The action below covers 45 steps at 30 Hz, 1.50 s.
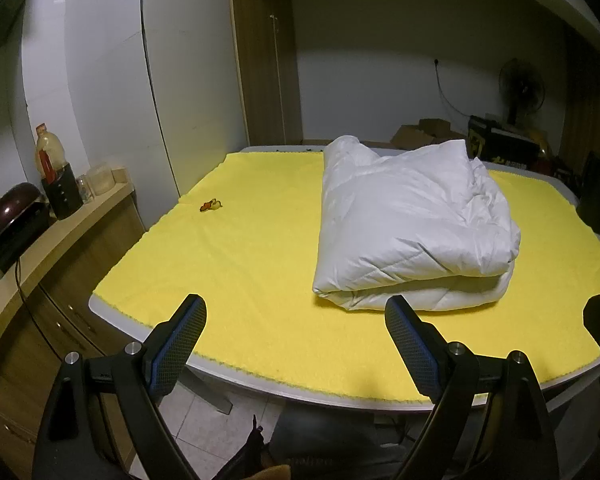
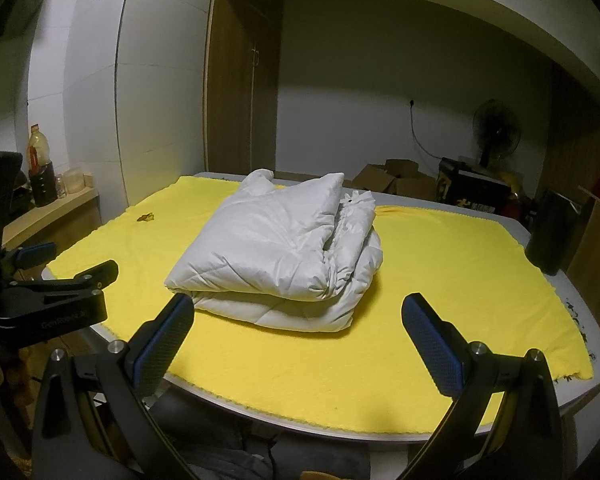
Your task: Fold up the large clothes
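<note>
A white padded garment (image 1: 412, 220) lies folded into a thick bundle on the yellow cloth (image 1: 240, 264) that covers the table. The right wrist view shows the same white bundle (image 2: 276, 252) near the table's middle. My left gripper (image 1: 296, 316) hangs open over the near table edge, to the left of and short of the bundle, nothing between its fingers. My right gripper (image 2: 296, 316) is also open and empty, hovering just in front of the bundle's near fold. The left gripper (image 2: 72, 268) shows at the left edge of the right wrist view.
A small brown and yellow object (image 1: 211, 205) lies on the cloth at far left. A side counter (image 1: 60, 236) holds a bottle, jars and a dark cooker. A black cylinder (image 2: 550, 232) stands at the table's right edge. Boxes (image 2: 392, 182) and a fan (image 2: 496, 128) sit behind.
</note>
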Motion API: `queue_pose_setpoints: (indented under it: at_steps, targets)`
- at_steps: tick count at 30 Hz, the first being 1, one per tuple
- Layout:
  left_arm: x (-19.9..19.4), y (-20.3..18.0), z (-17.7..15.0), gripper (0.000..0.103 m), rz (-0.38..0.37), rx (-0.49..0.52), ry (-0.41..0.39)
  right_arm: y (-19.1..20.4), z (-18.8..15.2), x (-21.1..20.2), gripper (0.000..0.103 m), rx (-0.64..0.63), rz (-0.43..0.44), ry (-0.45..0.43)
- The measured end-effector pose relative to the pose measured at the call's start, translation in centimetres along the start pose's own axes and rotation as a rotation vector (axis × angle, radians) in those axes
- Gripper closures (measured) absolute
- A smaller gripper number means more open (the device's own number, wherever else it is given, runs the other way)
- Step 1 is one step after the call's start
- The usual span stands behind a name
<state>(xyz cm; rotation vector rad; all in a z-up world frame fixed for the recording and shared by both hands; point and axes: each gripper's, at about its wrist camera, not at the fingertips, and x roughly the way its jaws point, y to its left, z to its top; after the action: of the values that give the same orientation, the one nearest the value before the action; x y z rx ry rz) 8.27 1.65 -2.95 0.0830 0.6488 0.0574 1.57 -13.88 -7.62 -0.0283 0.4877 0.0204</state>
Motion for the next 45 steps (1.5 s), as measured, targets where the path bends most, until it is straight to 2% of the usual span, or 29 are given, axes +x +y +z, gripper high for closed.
queue_pose_setpoints:
  at_steps: [45]
  targets:
    - [-0.39,-0.42,-0.24,0.012,-0.007,-0.005,0.002,0.27,-0.01,0.20,0.000,-0.011,0.004,-0.005]
